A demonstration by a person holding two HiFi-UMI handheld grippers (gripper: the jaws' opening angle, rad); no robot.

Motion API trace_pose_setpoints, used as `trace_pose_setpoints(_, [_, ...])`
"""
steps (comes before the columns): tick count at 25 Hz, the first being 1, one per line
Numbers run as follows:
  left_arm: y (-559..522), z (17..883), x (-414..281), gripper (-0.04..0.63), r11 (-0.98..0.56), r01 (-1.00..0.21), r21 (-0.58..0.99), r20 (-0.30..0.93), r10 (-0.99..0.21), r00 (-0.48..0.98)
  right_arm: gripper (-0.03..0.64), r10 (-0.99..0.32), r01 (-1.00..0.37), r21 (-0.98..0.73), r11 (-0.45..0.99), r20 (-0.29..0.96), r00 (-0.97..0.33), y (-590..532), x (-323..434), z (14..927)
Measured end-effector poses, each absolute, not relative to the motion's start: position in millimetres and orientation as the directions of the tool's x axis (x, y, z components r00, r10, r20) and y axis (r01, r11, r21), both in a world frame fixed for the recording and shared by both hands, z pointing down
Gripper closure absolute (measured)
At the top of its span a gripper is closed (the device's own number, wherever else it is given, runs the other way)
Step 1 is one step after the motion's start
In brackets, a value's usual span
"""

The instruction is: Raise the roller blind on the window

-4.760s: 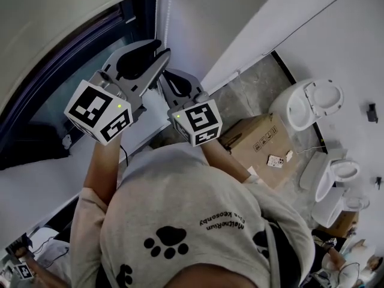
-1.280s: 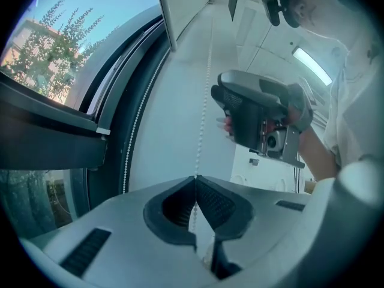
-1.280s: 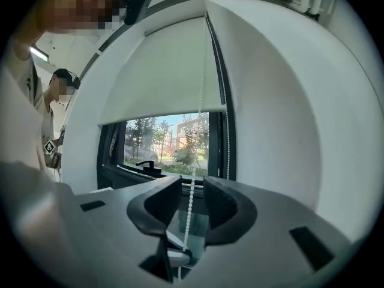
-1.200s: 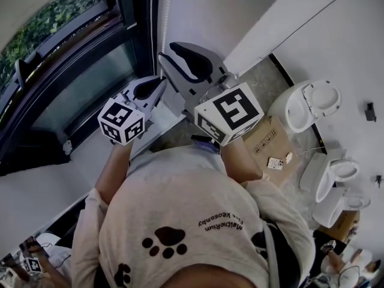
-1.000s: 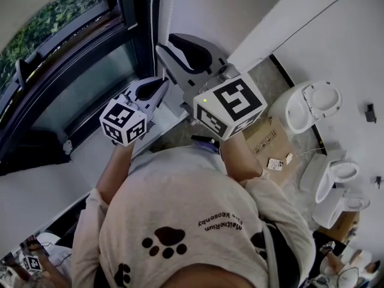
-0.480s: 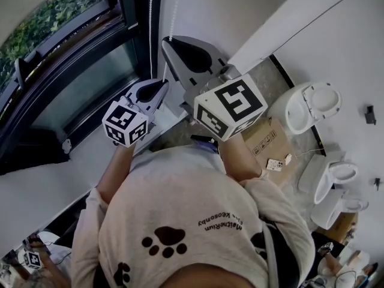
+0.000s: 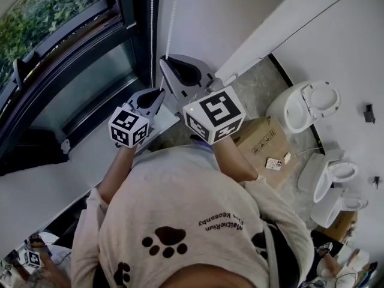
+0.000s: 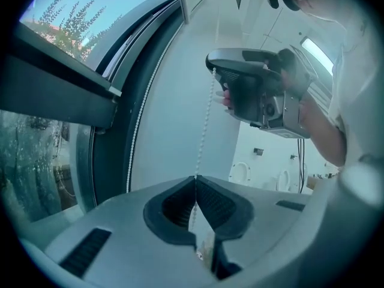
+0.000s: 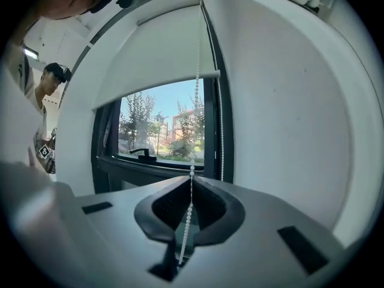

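Note:
A white bead chain hangs beside the dark-framed window. In the right gripper view, the pale roller blind covers the upper part of the window, and trees and buildings show below its bottom bar. My right gripper is shut on the chain, which runs straight up from its tips. Lower on the same strand, my left gripper is also shut on the chain. In the left gripper view the right gripper sits just above it. In the head view the two grippers are close together by the wall.
The chain's second strand hangs along the window frame. A white wall lies right of the window, and a white sill lies below it. A cardboard box and toilets stand on the floor to the right.
My right gripper's jaws have shut on the chain, and it has come down toward the left gripper. More of the window glass shows than several seconds ago.

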State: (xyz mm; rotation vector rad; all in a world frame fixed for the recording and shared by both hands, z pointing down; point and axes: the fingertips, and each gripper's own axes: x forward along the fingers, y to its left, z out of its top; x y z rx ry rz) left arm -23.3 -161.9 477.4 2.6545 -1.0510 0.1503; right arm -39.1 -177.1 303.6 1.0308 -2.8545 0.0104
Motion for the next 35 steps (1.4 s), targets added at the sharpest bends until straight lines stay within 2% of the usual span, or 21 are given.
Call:
trace_pose_setpoints(19, [-149.3,532.4,-25.0,0.583,-0.678,-0.698,0.231,0.269,-0.645,0.716,0.606,-0.646,-0.656,-0.006,0.755,0.167,-0.745,-173.2,-38.2,360.4])
trace_pose_setpoints(28, [-150.9,531.0,-29.8,0.581,-0.669,-0.713,0.207,0.238,-0.673,0.700,0.606,-0.649,-0.659,-0.023,0.752,0.156,-0.745,-174.6,-38.0,360.6])
trace_pose_setpoints(35, [-142.1,533.1,-26.0,0.580,-0.699,-0.680,0.223,0.273,-0.625,0.732,0.606,-0.651,-0.661,-0.027,0.750,0.153,-0.744,-175.9,-36.5,360.1])
